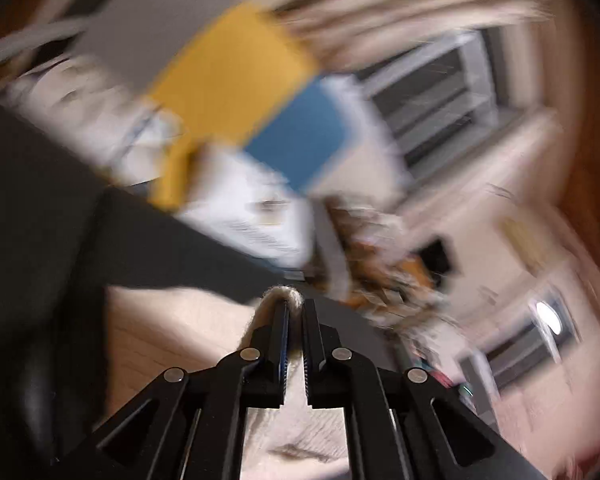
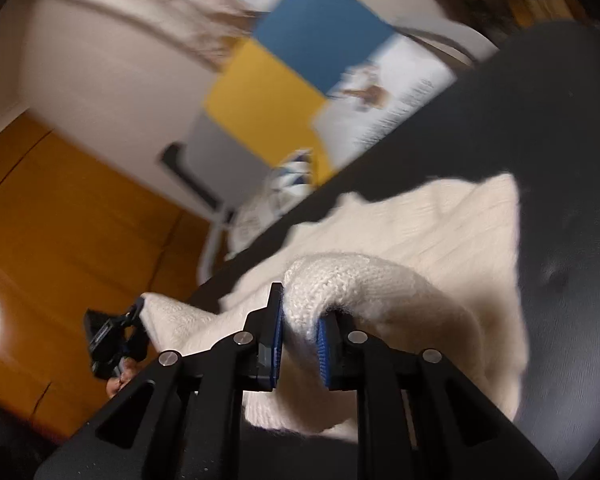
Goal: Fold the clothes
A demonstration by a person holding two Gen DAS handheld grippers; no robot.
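A cream knitted sweater lies on a dark padded surface. My right gripper is shut on a thick fold of the sweater, which bulges over its blue pads. In the right wrist view my left gripper holds another edge of the sweater at the lower left, with a hand behind it. In the left wrist view my left gripper is shut on a cream edge of the sweater, which wraps over the left fingertip. That view is heavily blurred.
Beyond the dark surface stands a box with yellow, blue and white panels. A white wall, an orange wooden floor and a white chair leg lie to the left. Windows and clutter show in the left wrist view.
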